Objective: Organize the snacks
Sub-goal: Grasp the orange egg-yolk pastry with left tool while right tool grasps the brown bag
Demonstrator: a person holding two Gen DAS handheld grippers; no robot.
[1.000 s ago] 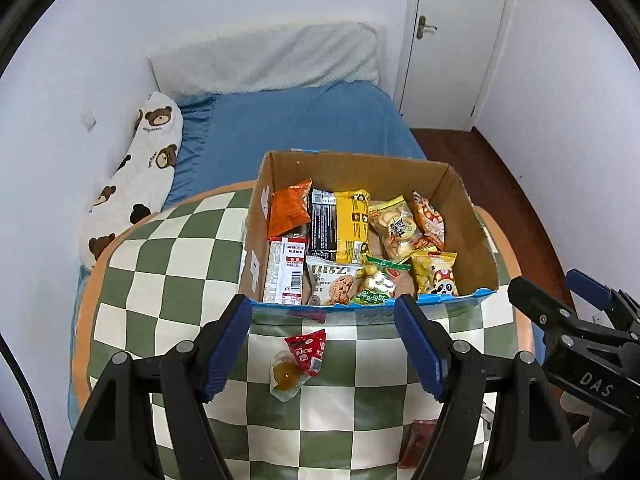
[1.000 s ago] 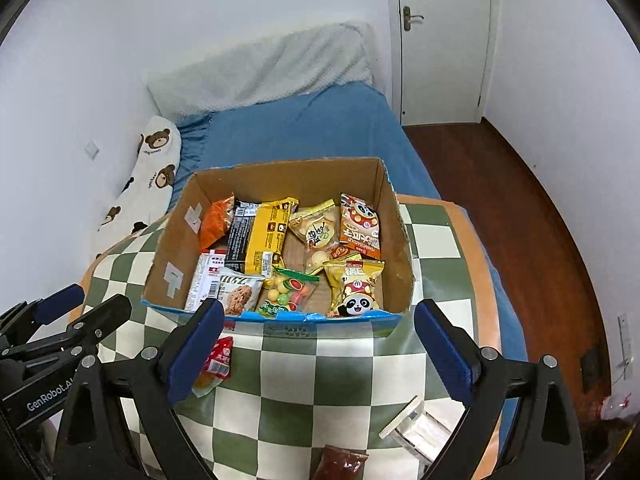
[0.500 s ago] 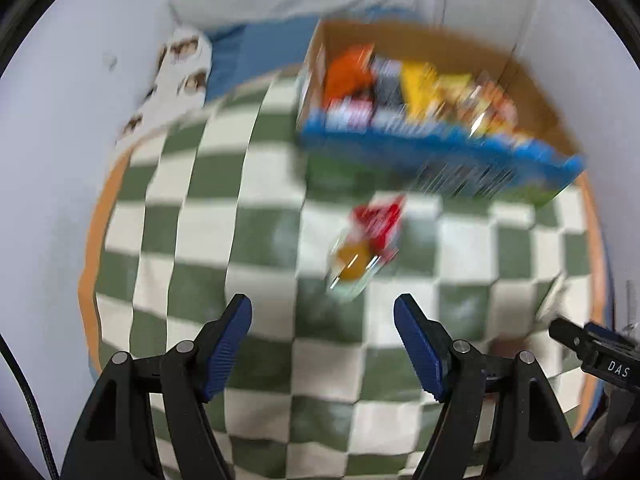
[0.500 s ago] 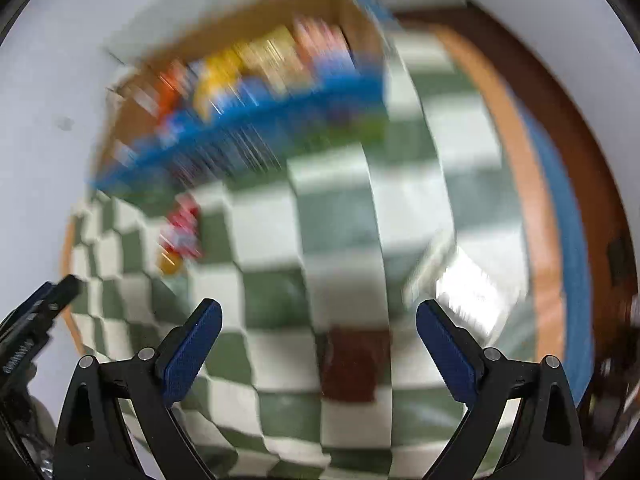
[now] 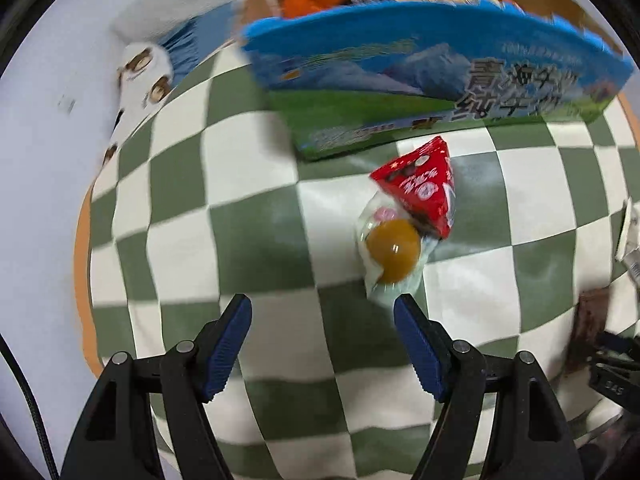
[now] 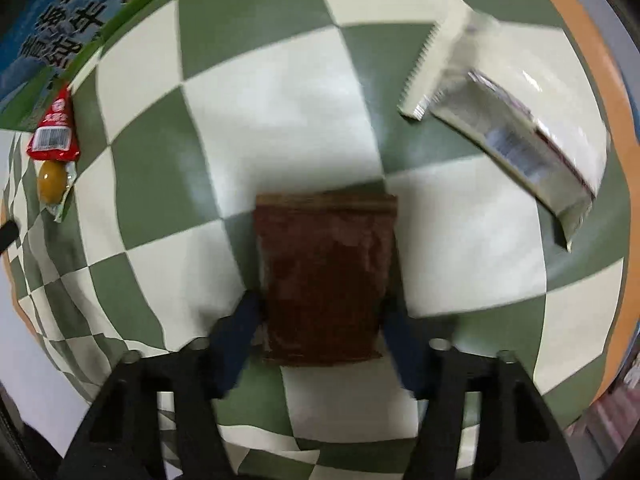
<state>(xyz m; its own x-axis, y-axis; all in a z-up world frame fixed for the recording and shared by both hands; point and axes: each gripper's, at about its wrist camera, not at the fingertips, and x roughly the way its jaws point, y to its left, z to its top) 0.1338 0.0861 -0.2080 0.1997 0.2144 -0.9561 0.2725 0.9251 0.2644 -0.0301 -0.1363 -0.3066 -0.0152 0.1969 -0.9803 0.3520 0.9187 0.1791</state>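
The right gripper has just been closing, its jaws now pinching the brown packet flat on the checked cloth; a shallow edge grip may slip on lifting. The left gripper stands spread, empty, short of the red-and-clear packet beside the box.

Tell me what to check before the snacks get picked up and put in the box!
1. Brown packet sits between the right hand-held gripper's jaws, which have just been closing: ok.
2. Pads firmly pressing the brown packet: cannot tell, the picture is blurred.
3. Left hand-held gripper open: ok.
4. Egg packet between the left jaws: not ok, it lies just beyond the right fingertip.
5. Box has room on top: cannot tell, only its near edge shows.
6. White packet clear of the right hand-held gripper: ok.
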